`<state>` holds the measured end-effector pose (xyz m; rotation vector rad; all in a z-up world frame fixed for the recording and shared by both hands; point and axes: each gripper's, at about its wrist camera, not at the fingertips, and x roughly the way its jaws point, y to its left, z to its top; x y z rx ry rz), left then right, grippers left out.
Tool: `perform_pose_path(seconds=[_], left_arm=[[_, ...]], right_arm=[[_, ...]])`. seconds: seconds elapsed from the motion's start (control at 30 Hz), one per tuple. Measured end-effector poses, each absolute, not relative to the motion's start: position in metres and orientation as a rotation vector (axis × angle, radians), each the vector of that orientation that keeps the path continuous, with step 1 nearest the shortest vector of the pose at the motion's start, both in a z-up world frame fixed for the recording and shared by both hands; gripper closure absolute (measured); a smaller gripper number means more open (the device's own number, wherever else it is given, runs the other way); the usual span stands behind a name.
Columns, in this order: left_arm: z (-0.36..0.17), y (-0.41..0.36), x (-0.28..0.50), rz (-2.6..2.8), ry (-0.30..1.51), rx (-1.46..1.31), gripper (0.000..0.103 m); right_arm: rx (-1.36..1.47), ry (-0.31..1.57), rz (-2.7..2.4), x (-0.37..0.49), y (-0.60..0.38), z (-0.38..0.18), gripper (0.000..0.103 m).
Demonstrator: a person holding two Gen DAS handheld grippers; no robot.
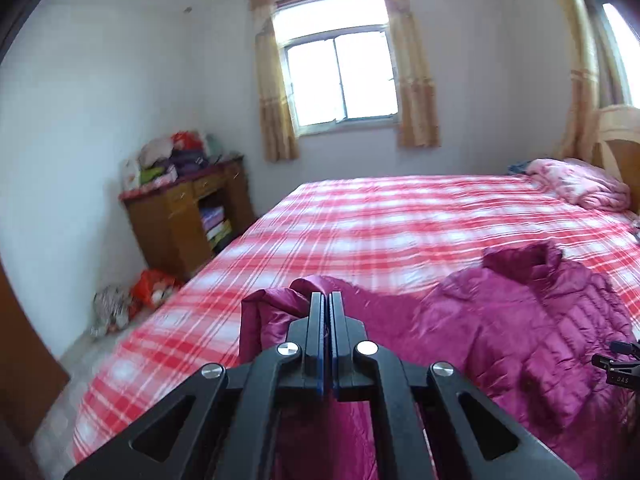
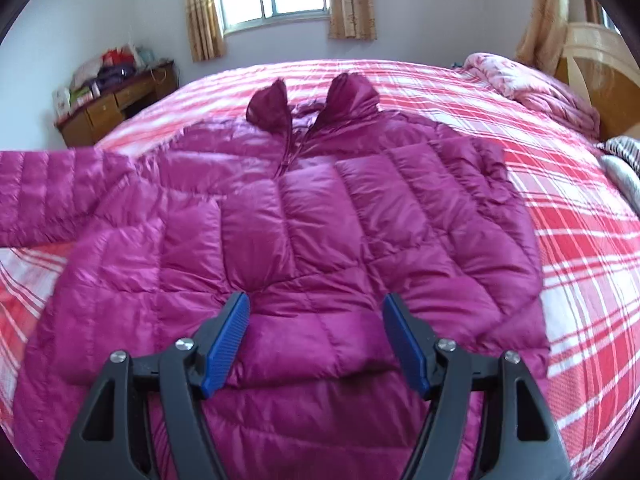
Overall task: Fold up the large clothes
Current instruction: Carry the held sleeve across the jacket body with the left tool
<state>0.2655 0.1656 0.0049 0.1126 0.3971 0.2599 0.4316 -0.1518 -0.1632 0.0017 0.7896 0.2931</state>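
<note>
Nearest the left wrist camera, the left gripper (image 1: 327, 300) points level across the bed (image 1: 360, 216), its two fingers (image 1: 316, 320) pressed together on a fold of the jacket (image 1: 520, 320), with a thin strip of magenta cloth showing between the blue pads. The pinched cloth is a sleeve (image 1: 272, 320), held up off the bed so that it drapes down on the left of the fingers and runs back under the gripper. Just beyond the right gripper (image 2: 316, 304), which tilts down over the jacket's lower front, the fingers stand wide apart with the blue pads (image 2: 226, 344) facing each other and nothing between them; the tips hover at or just above the quilted cloth, and whether they touch it cannot be told. The jacket (image 2: 320, 216) lies front up on the red and white plaid bed (image 2: 580, 240), zip partly open at the neck, collar (image 2: 312, 100) standing up toward the far side. Its sleeve (image 2: 60, 196) stretches off to the left edge of the right wrist view. Farther right, a pink quilt (image 2: 532, 88) is bunched by the wooden headboard (image 2: 600, 76). Against the far wall stand a cluttered wooden desk (image 1: 188, 216) and, above it to the right, a curtained window (image 1: 340, 80).
</note>
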Motion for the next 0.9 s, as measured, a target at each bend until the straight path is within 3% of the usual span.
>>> perform_pose_path(seconds=[0.4,0.9], left_arm=[[0.037,-0.018,0.303,-0.011,0.321,0.362,0.102],[-0.078,-0.179,0.358,-0.243,0.504,0.431,0.102]], right_arm=[[0.006,0.766,0.234,0.398,-0.213,-0.167,0.030],[0.142,0.790,0.217,0.399,-0.239,-0.182,0.029]])
